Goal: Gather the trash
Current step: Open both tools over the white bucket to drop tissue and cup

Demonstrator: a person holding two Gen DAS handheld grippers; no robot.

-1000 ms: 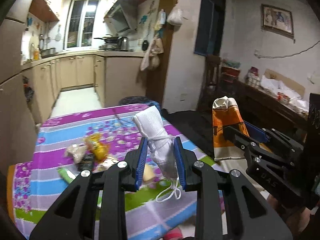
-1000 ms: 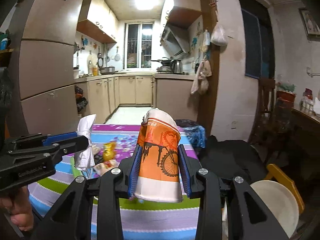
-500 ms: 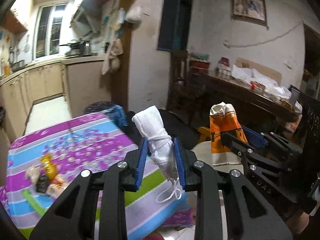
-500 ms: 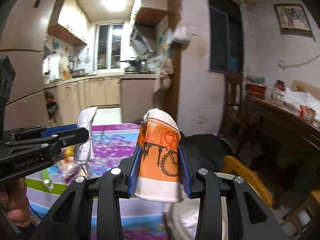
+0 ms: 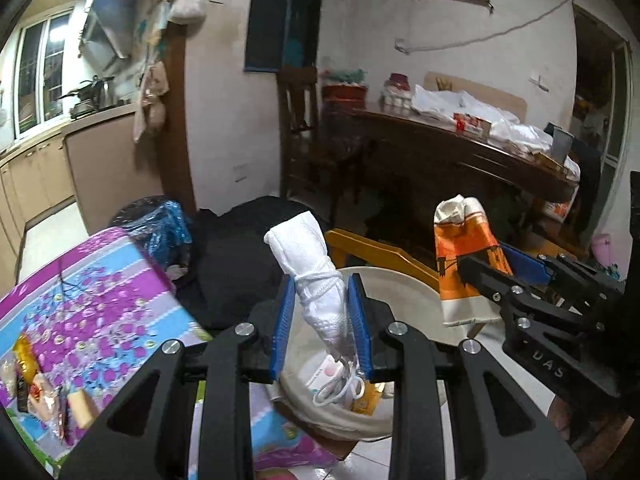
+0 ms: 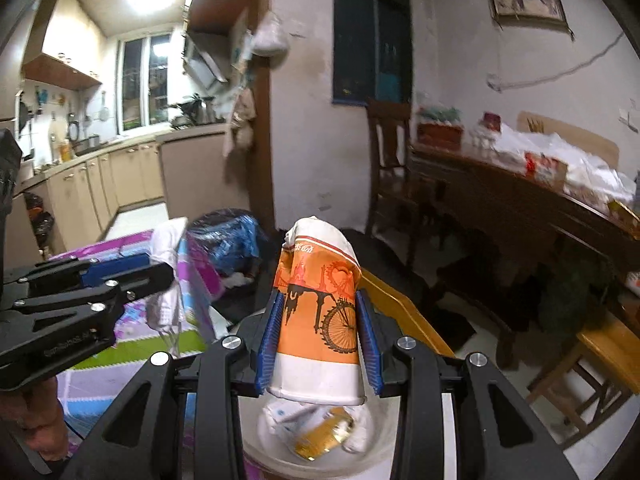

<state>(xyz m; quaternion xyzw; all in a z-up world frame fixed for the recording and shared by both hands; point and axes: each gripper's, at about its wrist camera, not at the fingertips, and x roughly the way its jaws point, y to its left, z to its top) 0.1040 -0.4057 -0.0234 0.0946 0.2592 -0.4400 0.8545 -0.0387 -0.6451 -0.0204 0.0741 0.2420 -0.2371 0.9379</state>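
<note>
My left gripper (image 5: 322, 328) is shut on a rolled white face mask (image 5: 316, 280) whose ear loops hang down over a cream round bin (image 5: 404, 292). My right gripper (image 6: 318, 340) is shut on a crushed orange-and-white paper cup (image 6: 320, 312) held above the same bin (image 6: 380, 436), which holds wrappers and a yellow packet (image 6: 324, 436). The cup (image 5: 464, 264) and right gripper also show at the right of the left wrist view. The mask (image 6: 166, 280) and left gripper show at the left of the right wrist view.
A table with a purple, blue and green striped cloth (image 5: 92, 296) lies left, with snack wrappers (image 5: 44, 388) on it. A yellow wooden chair (image 5: 376, 252) stands behind the bin. A dark sideboard (image 5: 460, 152) runs along the right wall. A black bin with blue plastic (image 5: 160, 220) stands beyond the table.
Both grippers have swung right, away from the table and over the cream bin, still holding the mask and the cup. The bin's contents now show below them.
</note>
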